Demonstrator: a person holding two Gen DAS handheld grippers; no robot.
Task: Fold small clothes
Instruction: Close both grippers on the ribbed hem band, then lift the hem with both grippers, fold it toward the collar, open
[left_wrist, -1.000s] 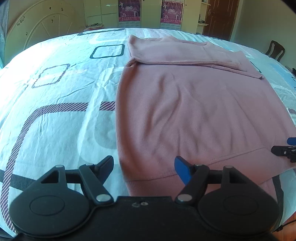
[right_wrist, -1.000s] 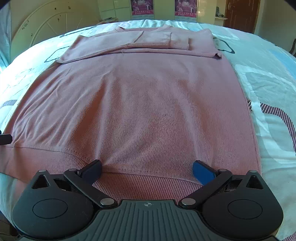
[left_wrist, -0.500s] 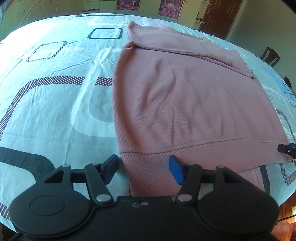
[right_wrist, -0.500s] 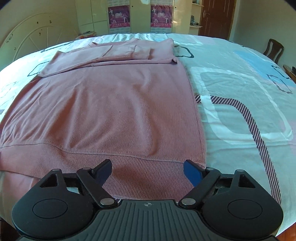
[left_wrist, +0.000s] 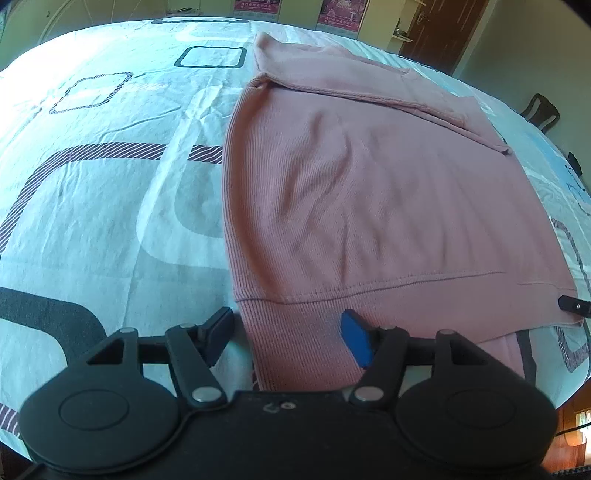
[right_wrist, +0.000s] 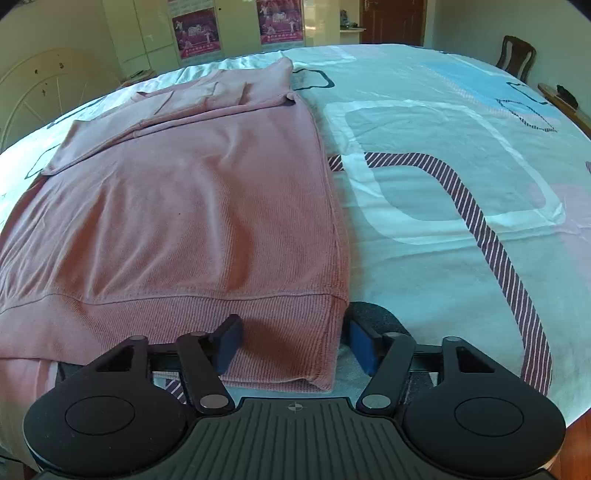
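A pink knit sweater (left_wrist: 369, 192) lies flat on the patterned bed sheet (left_wrist: 110, 206), its sleeves folded across the top. My left gripper (left_wrist: 286, 328) straddles the ribbed hem at the sweater's lower left corner. Its jaws are opening slightly and the pads stand clear of the cloth. In the right wrist view the sweater (right_wrist: 192, 214) fills the left half. My right gripper (right_wrist: 294, 332) straddles the hem's lower right corner. Its jaws are closing with the hem between them, the pads still apart from it. Its tip (left_wrist: 572, 305) shows at the left wrist view's right edge.
The sheet (right_wrist: 461, 184) stretches wide to the right of the sweater. The near bed edge runs just under both grippers. A round headboard (right_wrist: 48, 96) stands at the far left, a wooden chair (right_wrist: 515, 55) at the far right, with a door and posters behind.
My right gripper slid right along the hem from its middle to the right corner, and its jaws narrowed. My left gripper tipped down closer over the left corner.
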